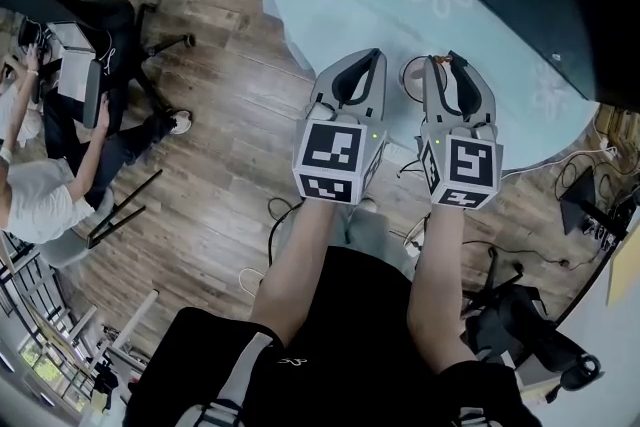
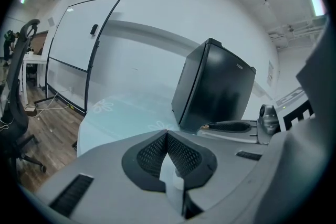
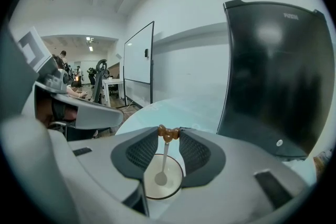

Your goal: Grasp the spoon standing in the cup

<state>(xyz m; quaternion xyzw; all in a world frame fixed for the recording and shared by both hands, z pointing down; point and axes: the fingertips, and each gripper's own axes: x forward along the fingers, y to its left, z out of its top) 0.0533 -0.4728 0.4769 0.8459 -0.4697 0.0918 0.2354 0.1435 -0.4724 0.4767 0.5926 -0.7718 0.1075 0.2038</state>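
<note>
Lifting w/ your right gripper (image 3: 168, 135) pinched only on the bow tip of the spoon (image 3: 165, 157), which stands in the cup (image 3: 176, 186), risks a pivot or slip-out. Left gripper (image 2: 167, 132): jaws together, empty.

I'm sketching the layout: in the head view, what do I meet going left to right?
seated person → left gripper → right gripper → black cabinet
</note>
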